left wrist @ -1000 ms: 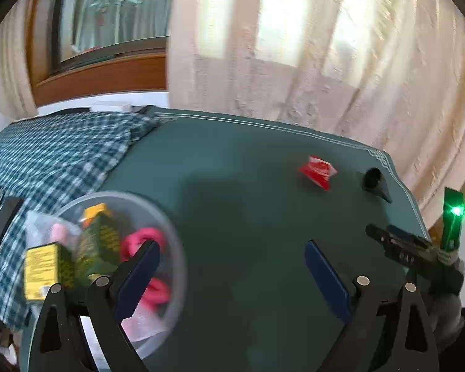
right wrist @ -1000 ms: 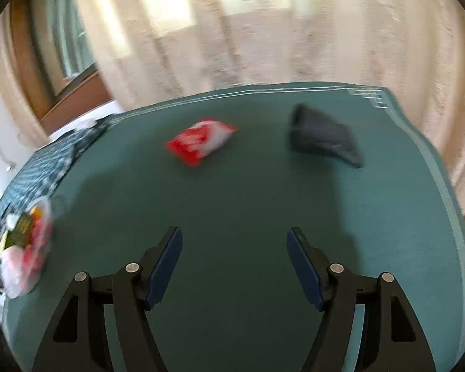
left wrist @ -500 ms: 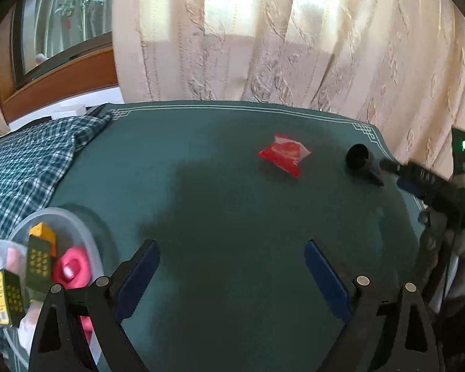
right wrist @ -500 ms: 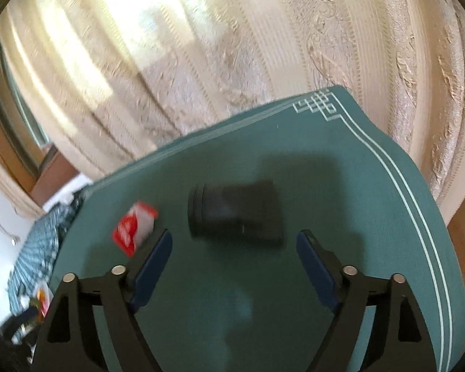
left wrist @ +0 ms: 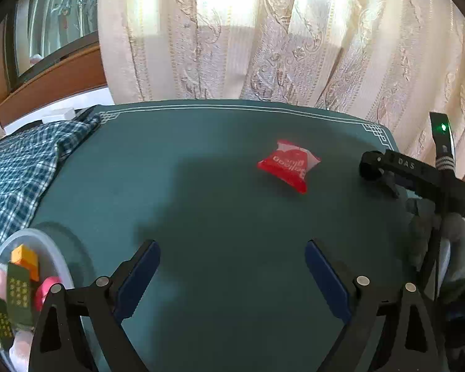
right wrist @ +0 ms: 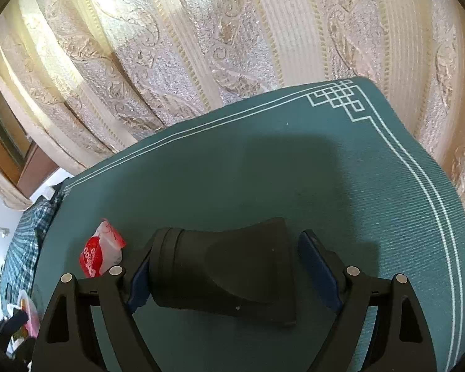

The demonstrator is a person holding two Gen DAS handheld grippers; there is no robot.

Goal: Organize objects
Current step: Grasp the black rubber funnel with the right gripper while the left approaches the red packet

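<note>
A black flared plastic nozzle (right wrist: 248,266) lies on its side on the green mat (right wrist: 294,170). My right gripper (right wrist: 226,257) is open and straddles it, one blue pad at the round end and the other just clear of the wide end. A red and white snack packet (right wrist: 99,254) lies just left of it, also seen as the red packet (left wrist: 290,166) in the left wrist view. My left gripper (left wrist: 232,263) hangs open over bare mat, holding nothing. The right gripper's body (left wrist: 418,176) shows at the right edge there.
A clear round container (left wrist: 59,257) with small boxes and pink items sits at the lower left. A blue checked cloth (left wrist: 18,167) covers the left end. Cream curtains (left wrist: 263,46) hang close behind the mat's far edge, and its right edge (right wrist: 424,186) drops off.
My right gripper has moved forward and down until the black nozzle lies between its fingers. The left gripper has swung right, so the container has slid towards the left edge of its view.
</note>
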